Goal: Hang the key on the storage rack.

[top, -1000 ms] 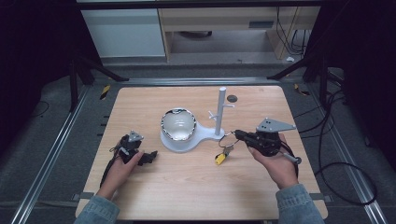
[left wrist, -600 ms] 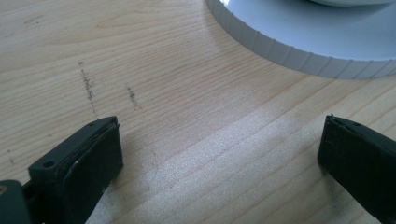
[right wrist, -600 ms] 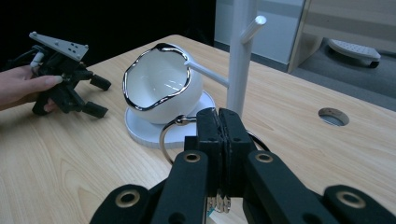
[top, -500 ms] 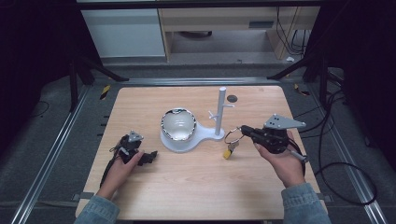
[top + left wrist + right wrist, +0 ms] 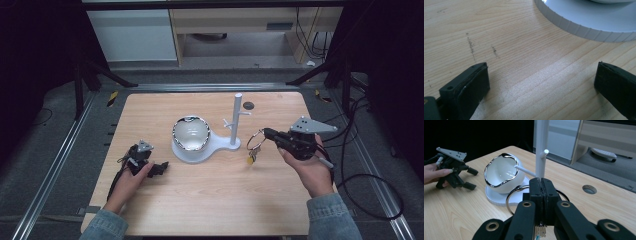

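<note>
A white stand (image 5: 216, 146) in the middle of the wooden table carries a white bowl with a wavy silver rim (image 5: 190, 134) and an upright post with pegs (image 5: 237, 119). My right gripper (image 5: 268, 133) is just right of the post, shut on a metal key ring (image 5: 255, 141). Keys and a yellow tag (image 5: 249, 160) hang from the ring. In the right gripper view the jaws pinch the ring (image 5: 510, 197) in front of the post (image 5: 541, 145) and bowl (image 5: 500, 173). My left gripper (image 5: 161, 168) rests open on the table left of the stand, with bare wood between its jaws (image 5: 541, 82).
The stand's ribbed base edge (image 5: 584, 23) lies just ahead of the left gripper. A dark round hole (image 5: 248, 105) sits in the table behind the post. Black cables trail off the table's right side (image 5: 370, 180).
My right gripper has moved right and a little away, lifting the key ring so the keys and tag hang. The left gripper has stayed put.
</note>
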The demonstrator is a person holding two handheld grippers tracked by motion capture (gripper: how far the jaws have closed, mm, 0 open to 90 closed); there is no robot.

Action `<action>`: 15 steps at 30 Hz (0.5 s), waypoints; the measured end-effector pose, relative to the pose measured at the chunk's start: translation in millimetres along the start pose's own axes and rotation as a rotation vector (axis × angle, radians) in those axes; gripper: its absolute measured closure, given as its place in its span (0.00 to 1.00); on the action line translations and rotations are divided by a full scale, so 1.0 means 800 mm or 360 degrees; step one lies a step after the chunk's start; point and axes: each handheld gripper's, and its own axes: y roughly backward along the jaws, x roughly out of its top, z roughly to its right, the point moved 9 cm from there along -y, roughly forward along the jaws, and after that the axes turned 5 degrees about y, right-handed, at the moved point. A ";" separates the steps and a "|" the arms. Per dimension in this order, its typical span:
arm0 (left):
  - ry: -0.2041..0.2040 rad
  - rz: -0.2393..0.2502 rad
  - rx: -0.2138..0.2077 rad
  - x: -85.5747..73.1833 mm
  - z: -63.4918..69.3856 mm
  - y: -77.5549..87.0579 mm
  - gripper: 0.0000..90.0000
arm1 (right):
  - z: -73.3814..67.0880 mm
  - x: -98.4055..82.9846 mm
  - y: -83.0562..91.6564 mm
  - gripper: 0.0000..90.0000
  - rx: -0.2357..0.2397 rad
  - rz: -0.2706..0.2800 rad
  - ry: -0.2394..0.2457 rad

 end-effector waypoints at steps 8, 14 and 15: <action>0.0000 0.0000 -0.0001 0.000 0.000 0.000 0.00 | 0.006 0.014 0.003 0.99 -0.0019 0.0014 0.0011; 0.0000 0.0000 -0.0001 0.000 0.000 0.000 0.00 | 0.012 0.029 0.003 0.99 -0.0049 0.0038 0.0023; 0.0000 0.0000 0.0000 0.000 0.000 0.000 0.00 | 0.013 0.031 0.003 0.99 -0.0051 0.0041 0.0023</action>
